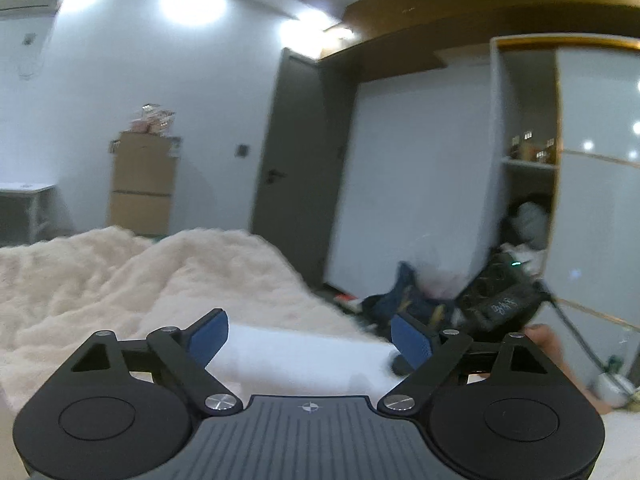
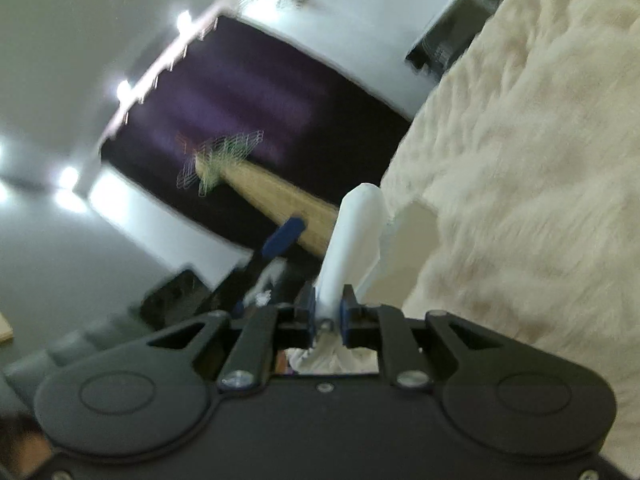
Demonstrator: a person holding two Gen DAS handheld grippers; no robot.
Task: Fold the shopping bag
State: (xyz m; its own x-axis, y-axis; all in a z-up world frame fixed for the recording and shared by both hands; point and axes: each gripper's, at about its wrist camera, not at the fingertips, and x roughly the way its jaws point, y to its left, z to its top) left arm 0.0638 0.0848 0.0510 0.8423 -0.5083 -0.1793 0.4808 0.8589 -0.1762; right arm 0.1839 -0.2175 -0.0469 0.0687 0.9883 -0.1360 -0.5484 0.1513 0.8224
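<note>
Now your right gripper [image 2: 329, 312] is clamped on a bunched white strip of the shopping bag [image 2: 356, 236], lifted beside the fluffy cream blanket [image 2: 520, 160], while your left gripper [image 1: 310, 338] hangs with jaws spread wide and holding nothing above the bag's white fabric [image 1: 304, 364].

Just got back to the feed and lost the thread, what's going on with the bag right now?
A person is working over a fluffy cream blanket with a handheld gripper in each hand. The right gripper has its jaws shut on a bunched strip of the white fabric shopping bag, lifted clear of the blanket. The left gripper is open and holds nothing, with a flat white part of the bag just beyond its jaws. Both views are blurred, so the fold's progress is unclear.
</note>
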